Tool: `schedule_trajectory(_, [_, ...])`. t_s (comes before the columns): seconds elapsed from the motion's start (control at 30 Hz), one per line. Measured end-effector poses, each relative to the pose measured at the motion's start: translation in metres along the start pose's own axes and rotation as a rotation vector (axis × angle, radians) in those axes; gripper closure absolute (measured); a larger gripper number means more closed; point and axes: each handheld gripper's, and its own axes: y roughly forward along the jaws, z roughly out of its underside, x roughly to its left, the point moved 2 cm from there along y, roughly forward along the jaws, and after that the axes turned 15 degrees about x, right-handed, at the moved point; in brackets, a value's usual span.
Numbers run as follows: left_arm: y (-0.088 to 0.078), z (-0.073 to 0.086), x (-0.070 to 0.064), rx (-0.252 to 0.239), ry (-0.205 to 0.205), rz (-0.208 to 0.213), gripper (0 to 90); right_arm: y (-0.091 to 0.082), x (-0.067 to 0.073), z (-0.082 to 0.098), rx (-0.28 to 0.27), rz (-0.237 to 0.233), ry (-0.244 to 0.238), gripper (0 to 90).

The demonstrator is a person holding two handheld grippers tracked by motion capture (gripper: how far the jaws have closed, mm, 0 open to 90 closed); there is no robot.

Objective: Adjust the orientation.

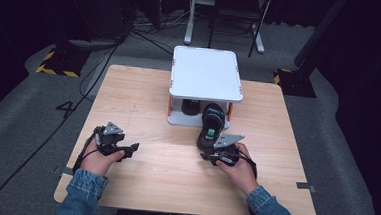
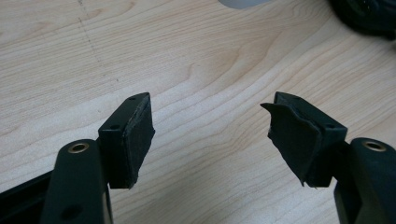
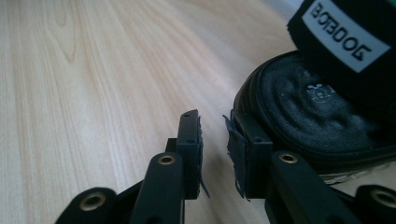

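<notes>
High view: the black shoe (image 1: 211, 126) lies on the surface (image 1: 144, 99), toe under the white shelf (image 1: 206, 73), long axis near-to-far, heel touching the right tongs (image 1: 211, 150). Left tongs (image 1: 135, 148) sit well apart.

Left gripper view: left tongs (image 2: 210, 135) open, empty.

Right gripper view: right tongs (image 3: 212, 140) nearly closed, empty; shoe (image 3: 317, 116) just right.

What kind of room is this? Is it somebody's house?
Probably not a house. It looks like a lab or studio for recording hand work: a bare wooden table on grey carpet, black curtains all round, cables across the floor, and yellow-and-black tape on stand feet.
</notes>
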Motion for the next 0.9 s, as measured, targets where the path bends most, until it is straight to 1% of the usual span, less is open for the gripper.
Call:
schedule_trajectory(0.07, [0.001,0.000,0.000,0.002,-0.001,-0.002,31.1,-0.006,-0.005,-0.002,-0.026,0.013,0.012,72.1])
schedule_trajectory(0.13, [0.002,0.000,-0.001,0.007,0.001,-0.001,31.1,-0.010,-0.011,-0.003,-0.038,0.037,0.021,70.4])
schedule_trajectory(0.17, [0.002,0.000,-0.001,0.007,0.001,-0.001,31.1,-0.010,-0.011,-0.003,-0.038,0.037,0.021,70.4])
schedule_trajectory(0.2, [0.003,0.000,-0.002,0.008,0.002,0.001,31.1,-0.010,-0.020,-0.004,-0.038,0.042,0.038,69.9])
schedule_trajectory(0.3, [0.003,0.000,-0.002,0.008,0.003,-0.001,31.1,-0.005,-0.029,-0.003,-0.037,0.026,0.053,70.3])
schedule_trajectory(0.37, [0.004,0.000,-0.001,0.010,-0.003,0.002,31.1,-0.002,-0.031,-0.001,-0.047,-0.001,0.064,70.3])
schedule_trajectory(0.4, [0.004,0.001,0.000,0.011,-0.001,-0.003,31.1,-0.001,-0.032,-0.002,-0.056,0.005,0.060,71.4])
schedule_trajectory(0.43, [0.004,0.001,0.000,0.015,-0.003,-0.001,31.1,0.000,-0.033,-0.002,-0.059,0.010,0.056,71.2])
schedule_trajectory(0.47, [0.005,0.001,0.001,0.017,-0.002,-0.002,31.1,0.001,-0.033,-0.004,-0.058,0.013,0.055,69.0])
schedule_trajectory(0.5, [0.005,0.001,0.001,0.016,0.000,-0.002,31.1,0.001,-0.031,-0.005,-0.054,0.020,0.053,63.5])
schedule_trajectory(0.53, [0.004,0.001,0.001,0.014,-0.003,0.003,31.1,-0.001,-0.027,-0.006,-0.051,0.034,0.048,54.8])
schedule_trajectory(0.57, [0.003,0.001,0.001,0.008,-0.003,0.005,31.1,-0.005,-0.020,-0.007,-0.053,0.080,0.031,52.1])
schedule_trajectory(0.6, [0.003,0.001,0.001,0.003,-0.002,0.002,31.1,-0.011,-0.014,-0.006,-0.054,0.116,0.023,52.3])
schedule_trajectory(0.63, [0.002,0.001,0.002,0.001,-0.008,0.005,31.1,-0.017,-0.008,-0.004,-0.064,0.144,0.055,48.8])
schedule_trajectory(0.7, [0.002,0.002,0.004,0.002,-0.011,0.002,31.1,-0.024,-0.003,0.002,-0.099,0.222,0.167,37.8])
schedule_trajectory(0.73, [0.002,0.002,0.004,0.005,-0.012,0.002,31.0,-0.025,-0.004,0.004,-0.109,0.258,0.213,32.8])
schedule_trajectory(0.77, [0.003,0.002,0.003,0.003,-0.012,0.002,31.0,-0.023,-0.007,0.005,-0.107,0.285,0.242,28.3])
schedule_trajectory(0.8, [0.003,0.001,0.002,0.004,-0.009,0.003,31.0,-0.020,-0.012,0.006,-0.092,0.306,0.279,22.7])
schedule_trajectory(0.83, [0.002,0.000,0.001,0.003,-0.003,0.001,31.0,-0.016,-0.017,0.007,-0.081,0.307,0.327,18.0])
schedule_trajectory(0.87, [0.002,0.000,-0.001,0.004,0.001,0.006,31.0,-0.012,-0.021,0.007,-0.090,0.298,0.372,17.5])
schedule_trajectory(0.9, [0.002,-0.001,-0.001,0.001,0.002,0.007,31.0,-0.008,-0.023,0.007,-0.093,0.289,0.401,17.5])
